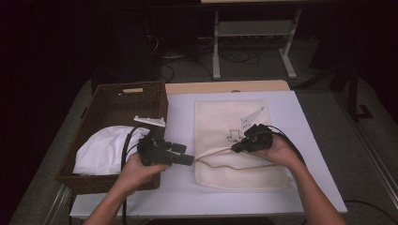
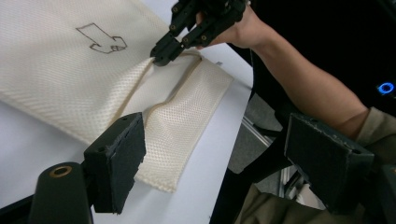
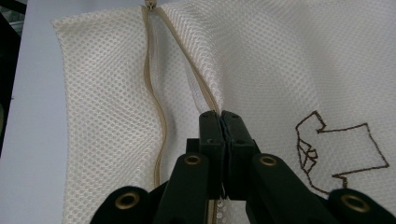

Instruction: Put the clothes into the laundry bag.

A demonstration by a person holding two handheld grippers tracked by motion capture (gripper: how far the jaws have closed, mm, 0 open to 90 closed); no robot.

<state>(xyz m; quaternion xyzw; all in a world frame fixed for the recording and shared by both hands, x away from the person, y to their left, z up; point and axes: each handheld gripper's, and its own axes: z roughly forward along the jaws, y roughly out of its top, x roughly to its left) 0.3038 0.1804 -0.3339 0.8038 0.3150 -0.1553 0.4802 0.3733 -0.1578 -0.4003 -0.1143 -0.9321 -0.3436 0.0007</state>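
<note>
Item: cream mesh laundry bag point(image 1: 234, 136), lying flat on the white table point(image 1: 300, 187), right of the wicker basket point(image 1: 117, 101).
Zipper point(image 3: 156, 112): standing open along the near edge.
Right gripper point(image 1: 236, 148): jaws are pinching together on the bag's upper zipper edge, holding the mouth up.
Left gripper point(image 1: 185, 153): jaws are standing apart, empty, between basket and bag.
Outstanding: white garment point(image 1: 105, 150) is waiting in the basket; loading looks not yet begun.
</note>
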